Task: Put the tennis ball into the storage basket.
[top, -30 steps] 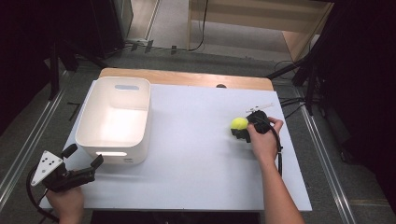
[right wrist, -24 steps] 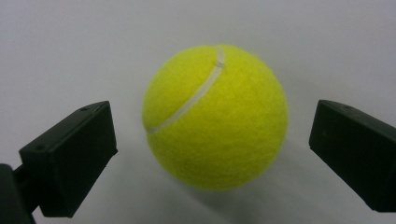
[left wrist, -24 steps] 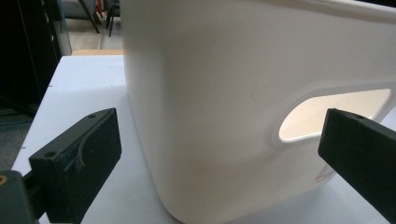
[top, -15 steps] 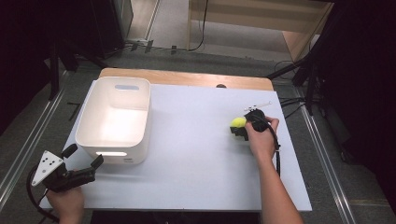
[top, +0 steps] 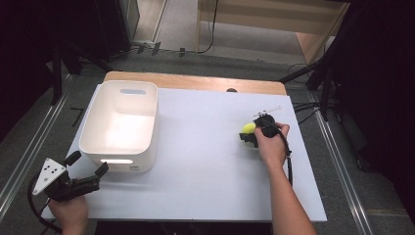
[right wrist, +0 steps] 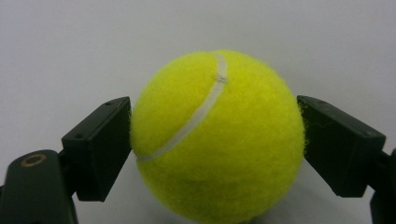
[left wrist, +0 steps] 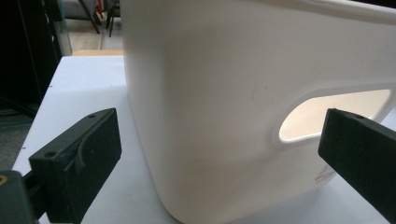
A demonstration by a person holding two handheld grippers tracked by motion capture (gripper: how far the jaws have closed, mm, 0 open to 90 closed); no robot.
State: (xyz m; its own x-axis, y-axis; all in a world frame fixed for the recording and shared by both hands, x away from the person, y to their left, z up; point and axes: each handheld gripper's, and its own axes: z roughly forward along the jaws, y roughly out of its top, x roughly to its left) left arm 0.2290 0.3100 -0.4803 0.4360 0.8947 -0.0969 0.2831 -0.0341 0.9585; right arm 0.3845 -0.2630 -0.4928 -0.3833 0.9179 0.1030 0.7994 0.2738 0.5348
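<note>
While the right tongs [right wrist: 212, 140] sit at the right of the white worktop [top: 205, 161] with their jaws just closed in on the yellow tennis ball [right wrist: 217, 137], both black pads press against the ball's sides and clamp it where it rests on the worktop. The left tongs [left wrist: 219, 154] hang at the near left corner with their jaws wide apart and nothing between them, pointing at the near wall of the white bin [top: 120, 120], which stands on the left part of the worktop, well apart from the ball.
</note>
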